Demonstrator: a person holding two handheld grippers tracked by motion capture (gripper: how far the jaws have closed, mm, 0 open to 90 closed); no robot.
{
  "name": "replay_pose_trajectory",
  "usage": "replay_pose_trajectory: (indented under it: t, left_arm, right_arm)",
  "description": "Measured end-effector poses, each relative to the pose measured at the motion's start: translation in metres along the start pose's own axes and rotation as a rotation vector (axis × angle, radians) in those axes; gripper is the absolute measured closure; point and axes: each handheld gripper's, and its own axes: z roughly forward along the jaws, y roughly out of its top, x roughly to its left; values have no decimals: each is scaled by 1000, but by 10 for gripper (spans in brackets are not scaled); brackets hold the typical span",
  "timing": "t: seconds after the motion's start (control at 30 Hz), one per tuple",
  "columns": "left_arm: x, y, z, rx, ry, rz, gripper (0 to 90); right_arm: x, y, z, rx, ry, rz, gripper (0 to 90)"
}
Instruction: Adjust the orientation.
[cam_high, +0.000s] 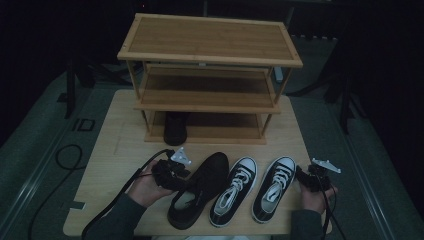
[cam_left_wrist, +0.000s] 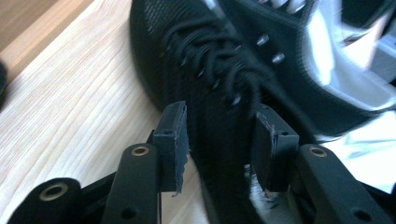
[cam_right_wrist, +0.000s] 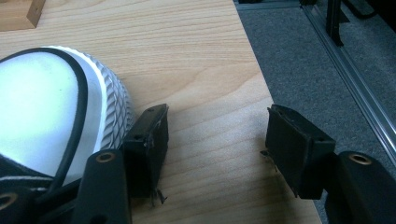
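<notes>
My left gripper (cam_left_wrist: 219, 135) straddles the all-black lace-up sneaker (cam_high: 197, 192) on the pale wooden tabletop (cam_high: 107, 165).
Its pads stand spread either side of the shoe's side wall, not pinching; I hold my right gripper (cam_right_wrist: 217, 140) spread too, beside the white-toed black canvas sneaker (cam_right_wrist: 51, 112).

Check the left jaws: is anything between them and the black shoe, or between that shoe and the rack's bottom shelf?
Nothing visible blocks the left gripper: its open jaws straddle the black shoe. Bare table lies toward the rack; another dark shoe fills the bottom shelf's left end.
</notes>
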Motion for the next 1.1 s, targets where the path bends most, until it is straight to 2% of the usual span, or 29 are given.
replay_pose_trajectory:
  t: [0.13, 0.27, 0.33, 0.4, 0.47, 0.53, 0.67, 1.1]
  left_arm:
    - [-2, 1, 3, 21, 28, -4, 611]
    - [-1, 1, 8, 44, 29, -24, 645]
    - [-1, 1, 11, 57, 28, -27, 689]
    - [0, 1, 12, 53, 3, -34, 762]
    - [0, 1, 11, 51, 14, -33, 834]
    - [2, 1, 9, 43, 48, -43, 867]
    - [12, 1, 7, 26, 83, -75, 872]
    - [45, 3, 3, -83, 120, -191, 874]
  right_arm:
    - [0, 0, 0, 0, 0, 0, 389]
    - [0, 0, 0, 0, 0, -1, 389]
    - [0, 0, 0, 0, 0, -1, 389]
    - [0, 0, 0, 0, 0, 0, 389]
    - [0, 0, 0, 0, 0, 0, 389]
    - [0, 0, 0, 0, 0, 0, 389]
    - [0, 0, 0, 0, 0, 0, 389]
    - [0, 0, 0, 0, 0, 0, 389]
